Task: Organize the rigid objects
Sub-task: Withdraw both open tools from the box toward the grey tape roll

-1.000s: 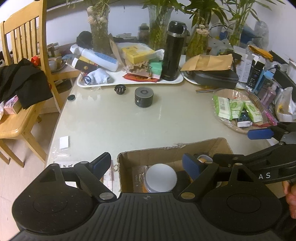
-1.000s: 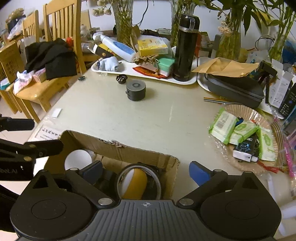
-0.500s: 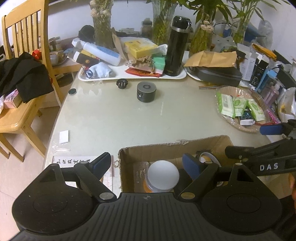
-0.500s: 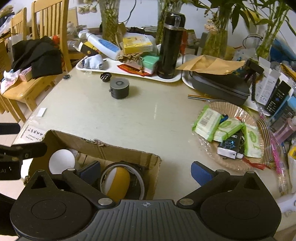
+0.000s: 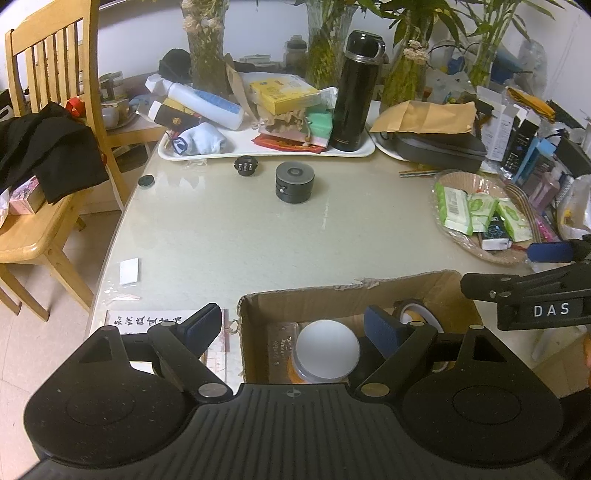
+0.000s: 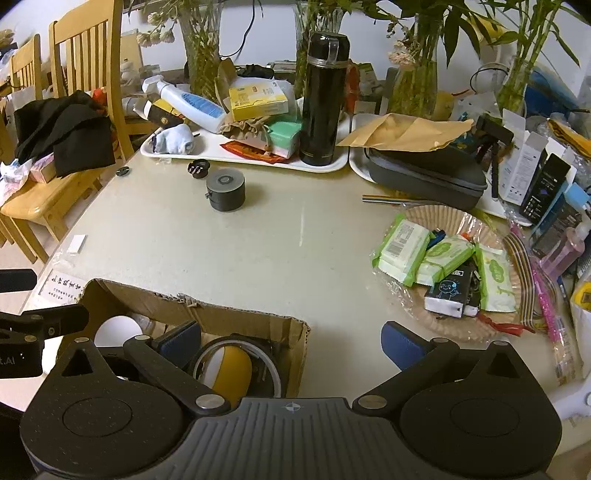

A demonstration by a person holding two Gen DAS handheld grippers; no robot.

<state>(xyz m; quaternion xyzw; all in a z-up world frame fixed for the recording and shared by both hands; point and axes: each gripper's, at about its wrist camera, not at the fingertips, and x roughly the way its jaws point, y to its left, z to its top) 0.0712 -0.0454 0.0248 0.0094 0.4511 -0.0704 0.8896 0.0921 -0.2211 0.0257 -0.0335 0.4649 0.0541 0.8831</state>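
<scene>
Where the brown cardboard box (image 5: 354, 295) sits at the counter's (image 5: 240, 236) near edge, both tools hang empty, fingers apart: left tool (image 5: 291, 326), right tool (image 6: 291, 339) lettered "DAS"; white-lidded jar (image 5: 328, 353) inside.

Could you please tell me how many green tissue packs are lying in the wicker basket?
3: the left pack at the basket's left edge, the middle pack overlapping it, the right pack further right. Others may be hidden underneath.

Pale glossy beige tabletop (image 5: 229, 236) fills frame centre. Light wooden slat-back chair (image 5: 44, 122) at left, black cloth draped on seat. White wall (image 5: 140, 33) upper left. Beige tiled floor (image 5: 26, 354) lower left.
</scene>
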